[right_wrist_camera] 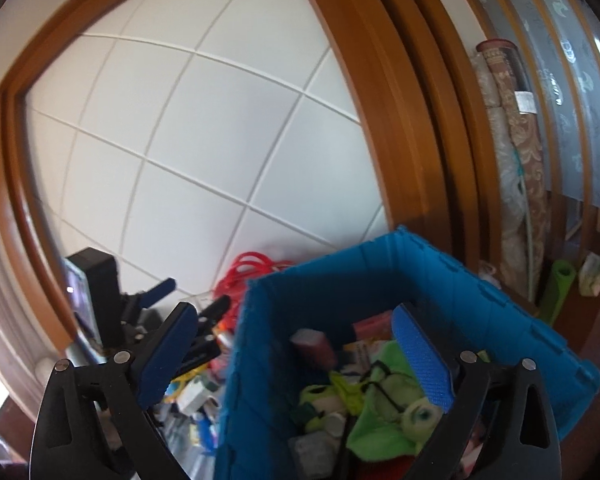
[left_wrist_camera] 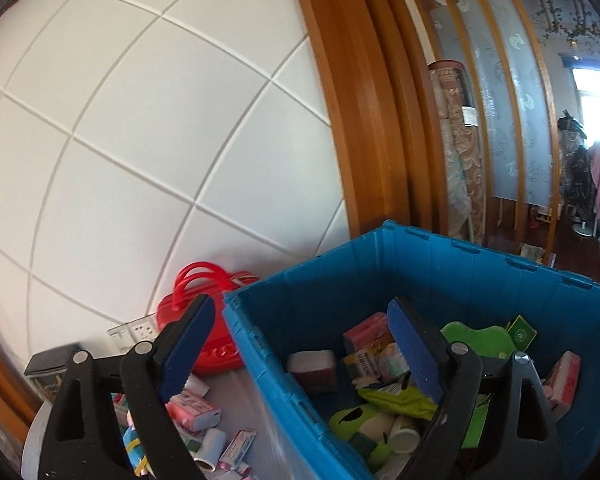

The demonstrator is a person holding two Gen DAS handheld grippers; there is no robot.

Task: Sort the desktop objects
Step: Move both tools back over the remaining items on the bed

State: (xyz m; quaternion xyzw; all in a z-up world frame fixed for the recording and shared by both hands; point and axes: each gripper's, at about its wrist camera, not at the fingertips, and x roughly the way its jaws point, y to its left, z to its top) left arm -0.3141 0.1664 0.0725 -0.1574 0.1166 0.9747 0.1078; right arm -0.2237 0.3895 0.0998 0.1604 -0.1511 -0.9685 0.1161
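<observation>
Crate (left_wrist_camera: 440, 276) of blue ribbed plastic stands open-topped against a white panelled wall (left_wrist_camera: 140, 140) framed in orange-brown wood. Its rim is notched with hinge lugs. Inside lies a loose heap: a pink box (left_wrist_camera: 366, 330), a dark red block with a white top (left_wrist_camera: 314, 366), a crinkled green packet (left_wrist_camera: 396, 396), a green plush toy with one large eye (right_wrist_camera: 418, 414), a white cylinder cap (left_wrist_camera: 403, 436) and a small green card (left_wrist_camera: 521, 334).

The left gripper (left_wrist_camera: 302, 354) hangs over the crate's near left wall, jaws spread wide and gripping nothing; one blue textured pad (left_wrist_camera: 188, 346) sits outside the crate, the other over its contents. The right gripper (right_wrist_camera: 296, 362) is likewise wide apart and empty, straddling the same wall, its blue pads ridged and its arms black plastic.

Left of the crate, on a pale surface under clear film, lie more sortable items: pink-and-white cartons (left_wrist_camera: 196, 410), small white rolls (left_wrist_camera: 214, 442) and flat packets. A red moulded case with loop handles (left_wrist_camera: 204, 320) rests against the wall just beside the crate. A black box-like device (right_wrist_camera: 96, 288) stands further left. Rolled patterned fabric (left_wrist_camera: 460, 152) leans in the corner behind.
</observation>
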